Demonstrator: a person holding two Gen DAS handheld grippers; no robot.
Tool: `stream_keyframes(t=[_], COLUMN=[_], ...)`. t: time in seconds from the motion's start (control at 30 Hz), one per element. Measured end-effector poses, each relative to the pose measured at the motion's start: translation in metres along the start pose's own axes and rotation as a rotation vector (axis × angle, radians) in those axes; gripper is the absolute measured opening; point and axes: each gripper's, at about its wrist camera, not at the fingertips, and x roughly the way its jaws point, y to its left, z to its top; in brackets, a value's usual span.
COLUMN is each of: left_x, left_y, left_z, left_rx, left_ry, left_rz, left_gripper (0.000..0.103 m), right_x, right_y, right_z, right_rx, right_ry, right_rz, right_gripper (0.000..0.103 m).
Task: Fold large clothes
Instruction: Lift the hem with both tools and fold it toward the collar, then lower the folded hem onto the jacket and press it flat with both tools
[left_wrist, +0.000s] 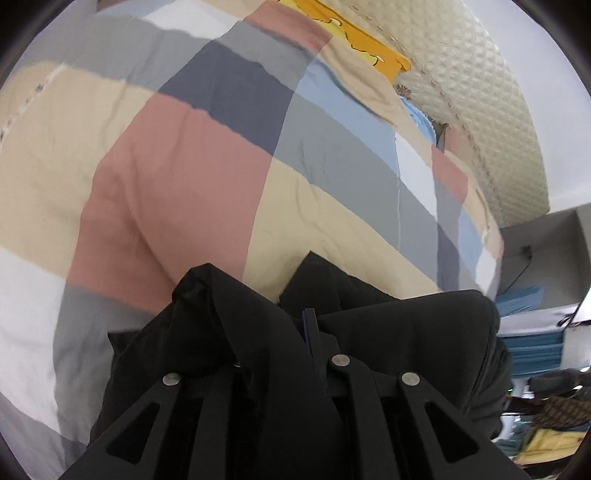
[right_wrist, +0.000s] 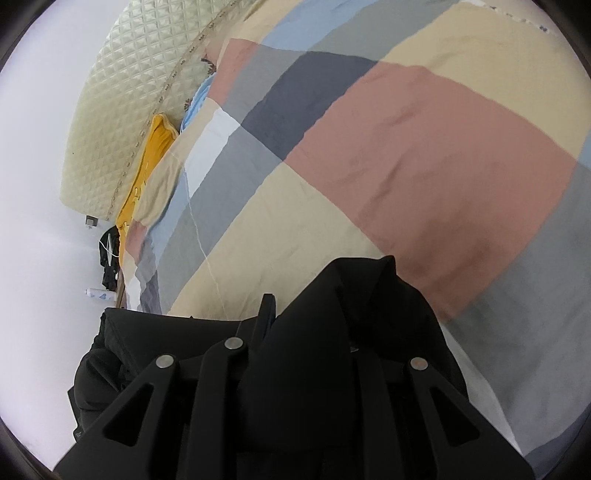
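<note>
A black garment (left_wrist: 406, 332) is bunched in front of my left gripper (left_wrist: 291, 325), which is shut on its fabric; the cloth drapes over the fingers and hides the tips. In the right wrist view the same black garment (right_wrist: 354, 317) is folded over my right gripper (right_wrist: 295, 325), which is shut on it too. Both grippers hold the garment above a bed covered by a checked quilt (left_wrist: 184, 166) in pink, beige, grey, navy and blue, which also shows in the right wrist view (right_wrist: 424, 147).
A quilted cream headboard (left_wrist: 480, 110) stands at the bed's far end, also in the right wrist view (right_wrist: 129, 92). A yellow pillow (right_wrist: 147, 166) and a blue one (right_wrist: 195, 103) lie by it. Cluttered furniture (left_wrist: 546, 369) stands beside the bed.
</note>
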Motion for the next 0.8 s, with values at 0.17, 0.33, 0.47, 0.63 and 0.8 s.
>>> stream_keyframes(t=[0.17, 0.33, 0.47, 0.63, 0.8], left_x=[-0.025, -0.06, -0.107, -0.158, -0.16], left_y=[0.033, 0.034, 0.021, -0.005, -0.074], left_z=[-0.02, -0.036, -0.051, -0.059, -0.094], left_rx=[-0.177, -0.119, -0.007, 0.104, 0.348], left_ry=[-0.003, 0.081, 0.05, -0.125, -0.272], left_rz=[-0.231, -0.19, -0.106, -0.071, -0.043], left_gripper=[0.023, 0.054, 0.063, 0.075, 0.075], right_x=[-0.018, -0.061, -0.104, -0.157, -0.168], right_y=[-0.004, -0.002, 0.009, 0.041, 0.083], right_z=[-0.009, -0.017, -0.021, -0.032, -0.068], right_rx=[0.04, 0.048, -0.021, -0.208, -0.407], right_ry=[-0.011, -0.05, -0.124, -0.218, -0.263], right_rz=[0.046, 0.109, 0.06, -0.035, -0.048], right_gripper=[0.027, 0.055, 0.076, 0.076, 0.076])
